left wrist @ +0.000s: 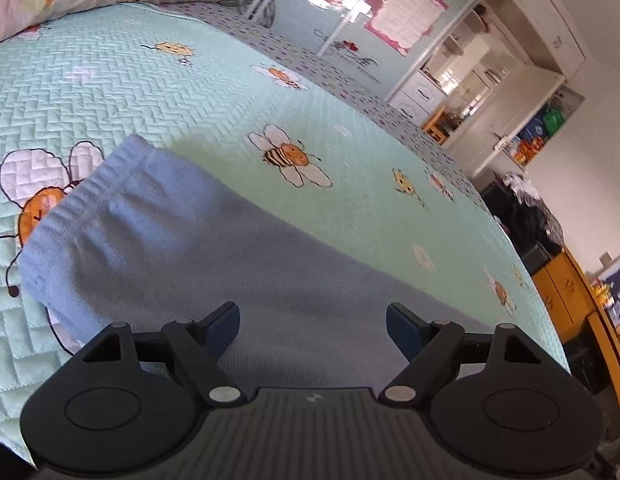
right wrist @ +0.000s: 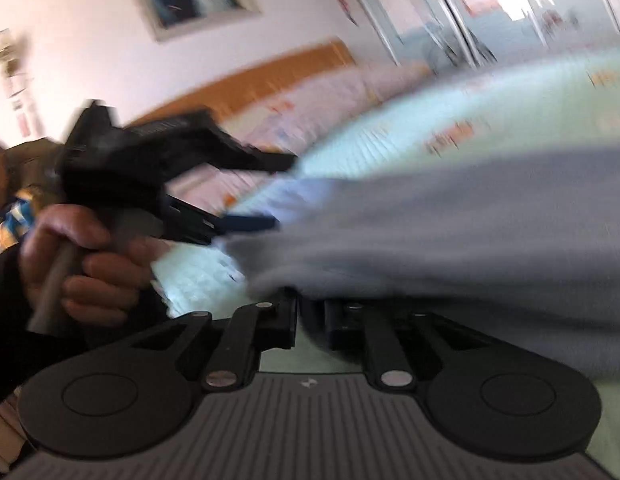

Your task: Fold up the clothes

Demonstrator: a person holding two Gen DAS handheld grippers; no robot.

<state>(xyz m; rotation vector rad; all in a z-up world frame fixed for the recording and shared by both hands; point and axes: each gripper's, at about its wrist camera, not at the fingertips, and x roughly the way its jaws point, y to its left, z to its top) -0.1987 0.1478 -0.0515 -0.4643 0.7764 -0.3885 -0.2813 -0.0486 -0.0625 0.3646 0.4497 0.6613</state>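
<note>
My left fingers (left wrist: pixel 313 330) stand spread wide above a grey-blue garment (left wrist: pixel 182 240), which lies flat on the bed's mint quilt (left wrist: pixel 150 92) printed with bees; its ribbed hem is ahead and to the left of them. My right fingers (right wrist: pixel 311 322) are drawn close, pinching the near edge of the same cloth, which drapes over their tips. A hand (right wrist: pixel 82 264) holds the left tool's handle.

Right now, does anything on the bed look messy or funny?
Not really. The blue garment lies mostly smooth on the bee quilt, only its near edge is bunched where the right gripper pinches it.
</note>
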